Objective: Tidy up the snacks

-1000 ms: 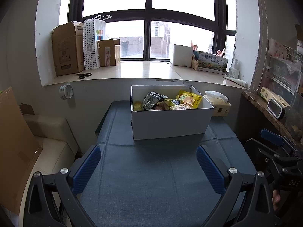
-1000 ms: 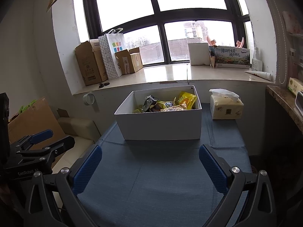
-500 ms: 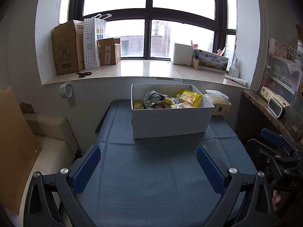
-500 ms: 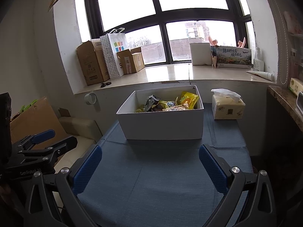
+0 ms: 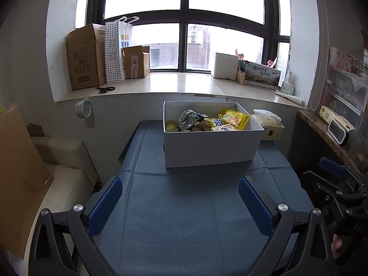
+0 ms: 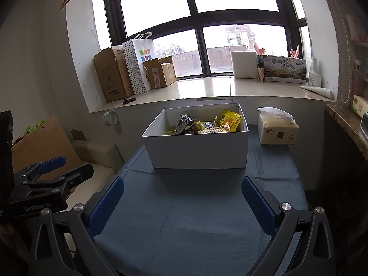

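Note:
A white open box (image 5: pixel 210 148) stands at the far side of the blue-clothed table (image 5: pixel 179 218); it also shows in the right wrist view (image 6: pixel 197 151). It holds several snack packets, among them a yellow bag (image 5: pixel 234 118) and a grey foil bag (image 5: pixel 189 119). My left gripper (image 5: pixel 180 201) is open and empty, held above the near part of the table, well short of the box. My right gripper (image 6: pixel 182 201) is open and empty too, at about the same distance from the box.
A tissue pack (image 6: pixel 277 130) stands right of the box. The windowsill behind carries cardboard boxes (image 5: pixel 84 57), a paper bag (image 5: pixel 117 50), scissors (image 5: pixel 107 89) and a printed carton (image 5: pixel 262 74). A cream seat (image 5: pixel 62 161) is left of the table, a shelf (image 5: pixel 326 128) on the right.
Both views have shifted slightly, so the box sits a little higher and smaller in frame. The grippers stay open and nothing on the table has moved.

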Tool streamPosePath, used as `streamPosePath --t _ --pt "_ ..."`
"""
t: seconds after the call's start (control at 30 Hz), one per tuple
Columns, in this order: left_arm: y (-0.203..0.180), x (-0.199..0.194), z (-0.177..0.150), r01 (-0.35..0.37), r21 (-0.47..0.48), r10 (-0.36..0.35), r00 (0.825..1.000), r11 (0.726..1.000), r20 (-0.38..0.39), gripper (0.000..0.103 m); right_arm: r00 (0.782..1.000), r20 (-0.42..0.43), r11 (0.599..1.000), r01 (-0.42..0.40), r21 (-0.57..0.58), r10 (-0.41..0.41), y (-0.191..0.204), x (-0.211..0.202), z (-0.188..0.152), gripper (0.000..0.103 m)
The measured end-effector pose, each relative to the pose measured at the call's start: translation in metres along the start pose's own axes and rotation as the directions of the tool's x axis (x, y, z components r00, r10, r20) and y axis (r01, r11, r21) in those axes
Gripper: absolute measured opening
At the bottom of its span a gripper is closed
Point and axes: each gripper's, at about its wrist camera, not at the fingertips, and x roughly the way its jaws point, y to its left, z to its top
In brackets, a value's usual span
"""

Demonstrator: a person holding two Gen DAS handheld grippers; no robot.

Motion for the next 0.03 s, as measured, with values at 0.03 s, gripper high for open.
streamPosePath --t 0.03 --pt "0.0 0.0001 -0.0001 0.001 0.001 -0.001 1.0 1.0 0.0 0.103 1.0 0.001 1.0 0.0 -0.001 0.0 0.0003 -0.0002 -0.0002 0.103"
